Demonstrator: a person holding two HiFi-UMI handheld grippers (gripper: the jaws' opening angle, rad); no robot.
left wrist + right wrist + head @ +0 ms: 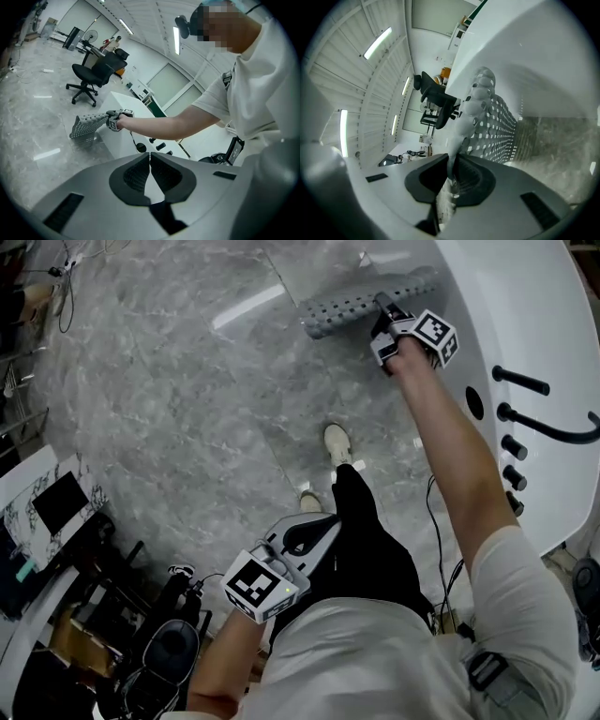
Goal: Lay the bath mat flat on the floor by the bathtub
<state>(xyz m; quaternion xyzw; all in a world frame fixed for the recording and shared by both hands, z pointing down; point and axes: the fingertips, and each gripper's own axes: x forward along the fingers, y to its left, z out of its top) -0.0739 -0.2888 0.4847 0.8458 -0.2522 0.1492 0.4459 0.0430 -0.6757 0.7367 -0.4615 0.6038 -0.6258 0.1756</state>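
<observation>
The bathtub [525, 296] curves just right of my right claw [384, 307], and the marble floor [169, 381] lies bare below and left of it. The bath mat [356, 307] is pinched by one edge in that claw and sags out to its left, seemingly clear of the floor. I judge the best move is to lower until the far edge touches, then draw back so the mat spreads without folding. My left claw [150, 161] is closed on nothing, well behind the right one; it could pin a corner.
</observation>
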